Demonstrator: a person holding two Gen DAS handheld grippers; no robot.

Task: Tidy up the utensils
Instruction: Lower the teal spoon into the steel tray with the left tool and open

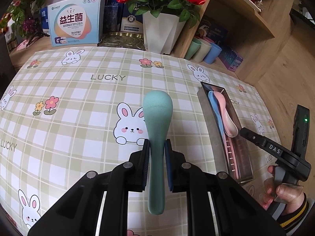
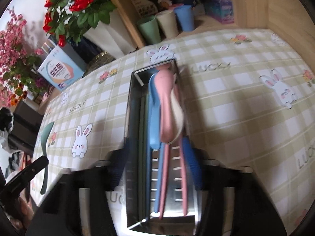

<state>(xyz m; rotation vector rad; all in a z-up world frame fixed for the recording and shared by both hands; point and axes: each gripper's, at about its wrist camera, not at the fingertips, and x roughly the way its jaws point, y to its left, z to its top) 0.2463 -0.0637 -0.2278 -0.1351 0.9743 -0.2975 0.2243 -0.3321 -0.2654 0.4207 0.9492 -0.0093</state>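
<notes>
While the left tool clenches the speckled teal plastic spoon by its neck, ready for the steel tray, the right tool hangs released over the pink spoon, evidently done with it

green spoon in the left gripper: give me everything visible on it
The green spoon is a speckled teal-green rice spoon, matte, plastic-looking, one piece: a wide rounded bowl tapering into a handle with a rounded end. The left gripper is shut on its neck, pads on both sides. Bowl points away from the camera, above the checked tablecloth; nothing else visibly touches it.
</notes>
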